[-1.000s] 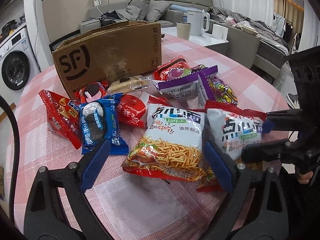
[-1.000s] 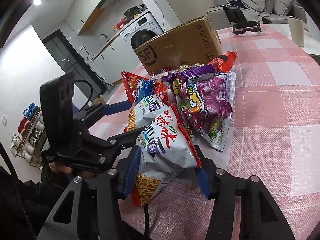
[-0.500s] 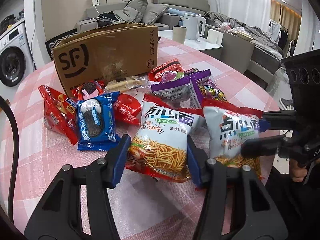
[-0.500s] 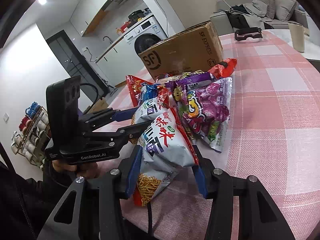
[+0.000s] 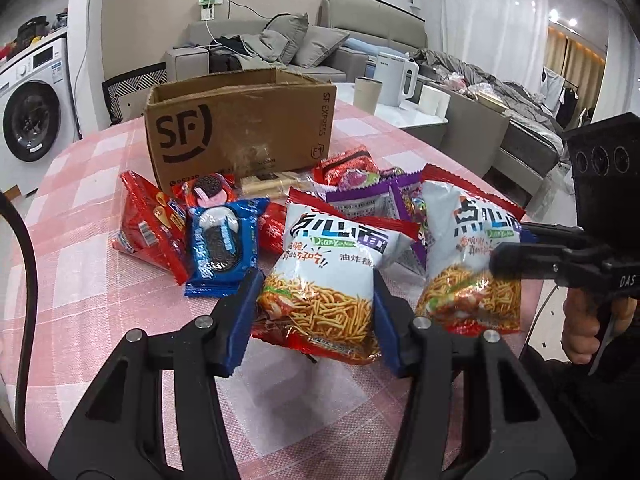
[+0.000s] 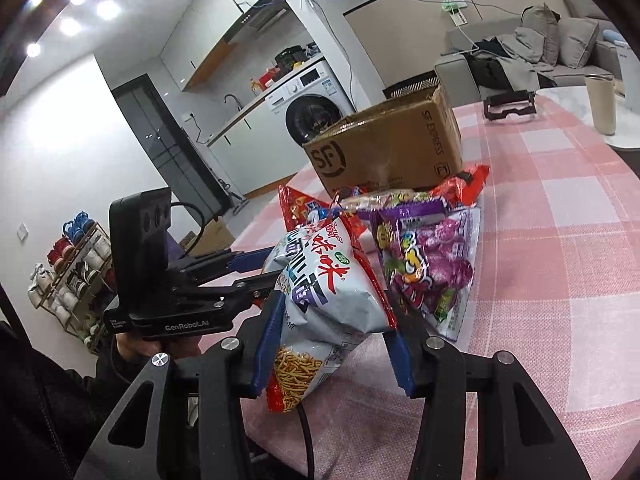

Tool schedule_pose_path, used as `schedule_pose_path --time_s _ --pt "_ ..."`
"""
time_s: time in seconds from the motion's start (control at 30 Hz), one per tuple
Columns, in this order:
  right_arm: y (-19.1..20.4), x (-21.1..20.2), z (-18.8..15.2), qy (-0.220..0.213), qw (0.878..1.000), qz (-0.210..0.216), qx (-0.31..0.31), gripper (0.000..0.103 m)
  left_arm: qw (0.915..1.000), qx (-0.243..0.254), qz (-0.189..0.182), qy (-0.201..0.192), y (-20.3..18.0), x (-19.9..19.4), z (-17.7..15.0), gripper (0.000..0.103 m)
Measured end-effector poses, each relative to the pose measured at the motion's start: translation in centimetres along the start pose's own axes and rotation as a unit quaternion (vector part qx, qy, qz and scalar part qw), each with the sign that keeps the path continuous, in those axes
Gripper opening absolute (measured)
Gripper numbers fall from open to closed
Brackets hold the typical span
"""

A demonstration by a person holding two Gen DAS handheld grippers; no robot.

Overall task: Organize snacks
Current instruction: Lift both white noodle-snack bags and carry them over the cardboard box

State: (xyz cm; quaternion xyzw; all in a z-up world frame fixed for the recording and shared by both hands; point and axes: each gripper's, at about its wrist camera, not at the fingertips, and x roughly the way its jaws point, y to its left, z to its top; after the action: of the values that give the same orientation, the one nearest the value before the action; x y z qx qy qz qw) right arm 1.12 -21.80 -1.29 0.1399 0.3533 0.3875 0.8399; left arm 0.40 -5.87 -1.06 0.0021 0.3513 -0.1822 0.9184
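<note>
My left gripper [image 5: 314, 318] is shut on a white and red noodle snack bag [image 5: 328, 276] and holds it just above the pink checked table [image 5: 80, 184]. My right gripper [image 6: 330, 346] is shut on a second noodle snack bag [image 6: 328, 300], lifted off the table; it shows at the right in the left wrist view [image 5: 472, 256]. Behind them lie a blue Oreo pack [image 5: 220, 248], a red chip bag [image 5: 154, 224], purple snack bags [image 6: 428, 264] and an open SF cardboard box [image 5: 240, 136].
A red Oreo pack [image 5: 206, 192], a wafer pack [image 5: 268, 184] and a red candy bag [image 5: 348, 166] lie before the box. A black object [image 6: 508, 104] sits at the table's far edge. A kettle and cup [image 5: 368, 94] stand beyond.
My left gripper moved forward and closed on the left noodle bag, then lifted it. My right gripper closed tighter on its noodle bag and raised it.
</note>
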Motion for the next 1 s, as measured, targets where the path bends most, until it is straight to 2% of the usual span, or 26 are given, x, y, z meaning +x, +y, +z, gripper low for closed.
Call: schedule_pose_path --time_s 0.3,0.6,1.0 --pt "-0.7 -0.7 2.4 -0.038 0.999 -0.021 -0.003 0.048 0.9983 -0.041 0.019 -0.037 2.5 -2.3 0.7 0.05" --pt "-1.4 -1.2 5.5 -0.07 0.996 -0.046 -0.006 0.048 0.9925 -0.081 0.049 -0.076 5.0 -4.3 2.6 0.05" --pt "-2.0 -0.1 9.6 -0.086 0.994 -0.062 -0.011 0.048 0.9886 -0.092 0.067 -0.099 6.6 -4.4 5.7 0.05"
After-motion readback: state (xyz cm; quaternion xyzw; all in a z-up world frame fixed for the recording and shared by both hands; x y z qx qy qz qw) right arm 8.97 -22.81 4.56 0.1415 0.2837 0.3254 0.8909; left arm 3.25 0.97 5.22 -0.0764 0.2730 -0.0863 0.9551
